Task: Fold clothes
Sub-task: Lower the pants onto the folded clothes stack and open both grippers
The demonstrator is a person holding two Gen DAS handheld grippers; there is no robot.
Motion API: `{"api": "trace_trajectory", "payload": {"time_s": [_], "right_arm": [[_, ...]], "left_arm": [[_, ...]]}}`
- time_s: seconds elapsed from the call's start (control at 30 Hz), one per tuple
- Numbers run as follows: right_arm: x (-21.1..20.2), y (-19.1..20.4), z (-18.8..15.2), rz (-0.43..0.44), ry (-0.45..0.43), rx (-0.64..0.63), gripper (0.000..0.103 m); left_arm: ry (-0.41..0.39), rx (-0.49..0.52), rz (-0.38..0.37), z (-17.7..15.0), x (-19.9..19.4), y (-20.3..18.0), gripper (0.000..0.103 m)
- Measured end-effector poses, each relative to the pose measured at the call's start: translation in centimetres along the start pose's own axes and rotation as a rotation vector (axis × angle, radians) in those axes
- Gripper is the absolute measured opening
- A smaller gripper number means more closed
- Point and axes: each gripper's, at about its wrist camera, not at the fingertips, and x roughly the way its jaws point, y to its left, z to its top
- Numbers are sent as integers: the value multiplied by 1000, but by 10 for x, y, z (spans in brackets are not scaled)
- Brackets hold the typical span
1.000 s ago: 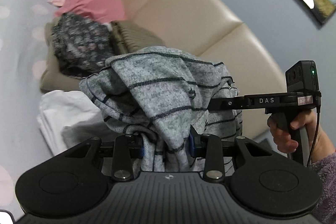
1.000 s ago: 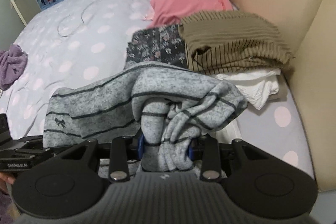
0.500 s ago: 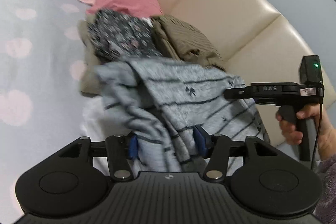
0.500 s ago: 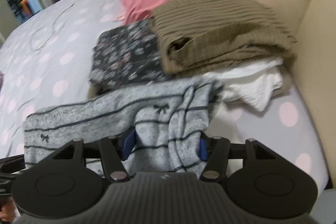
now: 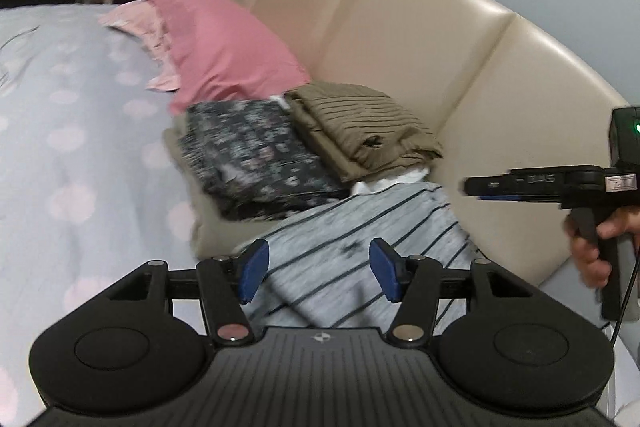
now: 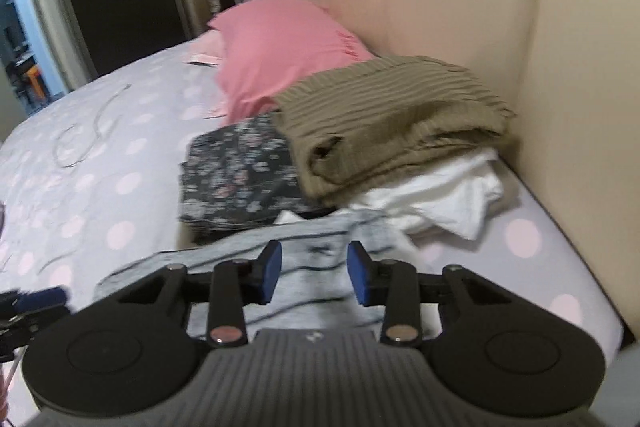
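The grey top (image 5: 352, 247) lies folded on the bed (image 5: 60, 167), set down in front of the stacked clothes (image 6: 384, 123) by the headboard (image 5: 400, 47). Both grippers have let go: the left gripper (image 5: 318, 273) and right gripper (image 6: 314, 277) hang over it with jaws apart, having just narrowed on nothing. This looks like the placing step ending; next comes another garment. Motion blur softens the top's edges, and the gripper bodies hide its near part.

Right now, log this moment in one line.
left tool: open | right tool: open | grey striped garment: released, lying beside folded stack
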Motion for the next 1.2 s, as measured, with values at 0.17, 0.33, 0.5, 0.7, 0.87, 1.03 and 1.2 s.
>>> {"api": "trace_trajectory", "payload": {"time_s": [0.17, 0.33, 0.5, 0.7, 0.87, 1.03, 1.2], "right_arm": [[48, 8, -7, -6, 62, 0, 33], [93, -9, -21, -14, 116, 77, 37], [107, -9, -24, -53, 108, 95, 39], [54, -12, -18, -117, 48, 49, 39], [-9, -16, -41, -74, 24, -24, 37], [-41, -22, -81, -98, 49, -70, 37], [-29, -49, -118, -139, 105, -20, 37]], "left_arm": [[102, 31, 25, -6, 49, -10, 38], [198, 7, 73, -17, 82, 3, 35], [218, 4, 71, -18, 84, 12, 35], [170, 74, 36, -17, 48, -11, 35], [150, 187, -7, -46, 9, -50, 35], [214, 272, -31, -83, 2, -80, 33], [288, 305, 20, -99, 22, -81, 26]]}}
